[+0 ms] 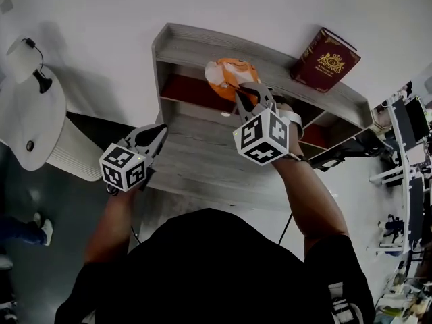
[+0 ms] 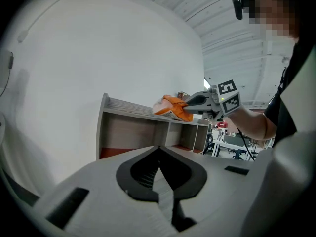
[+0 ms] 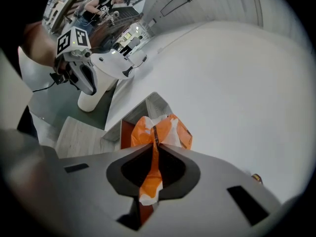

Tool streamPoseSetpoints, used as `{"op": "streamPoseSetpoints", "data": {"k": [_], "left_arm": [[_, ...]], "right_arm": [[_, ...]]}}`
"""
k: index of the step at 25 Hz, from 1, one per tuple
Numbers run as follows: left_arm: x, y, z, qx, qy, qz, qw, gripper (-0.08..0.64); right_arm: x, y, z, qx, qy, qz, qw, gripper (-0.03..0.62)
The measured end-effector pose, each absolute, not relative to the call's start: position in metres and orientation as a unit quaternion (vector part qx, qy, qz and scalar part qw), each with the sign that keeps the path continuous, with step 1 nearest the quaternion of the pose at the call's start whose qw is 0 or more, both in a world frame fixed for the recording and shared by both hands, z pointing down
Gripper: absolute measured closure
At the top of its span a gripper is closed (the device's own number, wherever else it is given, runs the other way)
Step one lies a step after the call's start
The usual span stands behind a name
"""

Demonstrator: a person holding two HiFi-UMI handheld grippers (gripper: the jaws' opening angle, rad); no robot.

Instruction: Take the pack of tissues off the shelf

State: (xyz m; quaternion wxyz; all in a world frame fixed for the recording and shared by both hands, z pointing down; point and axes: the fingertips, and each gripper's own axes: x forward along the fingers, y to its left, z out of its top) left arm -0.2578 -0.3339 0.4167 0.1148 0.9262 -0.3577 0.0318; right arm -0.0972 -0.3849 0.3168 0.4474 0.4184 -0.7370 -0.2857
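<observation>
The pack of tissues (image 1: 227, 74) is orange and white, in crinkled plastic wrap. My right gripper (image 1: 243, 92) is shut on a pinched fold of that wrap and holds the pack just above the top board of the grey wooden shelf (image 1: 196, 46). In the right gripper view the tissue pack (image 3: 164, 128) bulges beyond my right gripper (image 3: 154, 145), with a strip of wrap trailing back between the jaws. From the left gripper view the tissue pack (image 2: 172, 107) hangs over the shelf (image 2: 126, 106). My left gripper (image 1: 160, 133) is shut on nothing, low at the shelf's left front.
A dark red book (image 1: 326, 59) with a gold crest lies on the shelf top at the right. A white round table (image 1: 30, 117) stands on the left. Office desks and chairs (image 1: 405, 181) crowd the far right. A white wall is behind the shelf.
</observation>
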Motion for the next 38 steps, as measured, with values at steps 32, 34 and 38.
{"op": "streamPoseSetpoints", "data": {"k": [32,34,38], "left_arm": [[-0.146,-0.316,0.504,0.918,-0.336,0.113,0.176,0.543],[-0.142,-0.315,0.508,0.917,-0.338,0.116,0.179,0.543],[-0.131,-0.315,0.514,0.914,-0.343,0.122,0.181,0.543]], "right_arm": [[0.022,-0.292,0.594,0.336,-0.751,-0.118,0.556,0.566],[0.029,-0.288,0.608,0.332,-0.752,-0.109,0.560,0.566],[0.045,-0.280,0.639,0.320,-0.754,-0.094,0.566,0.566]]}}
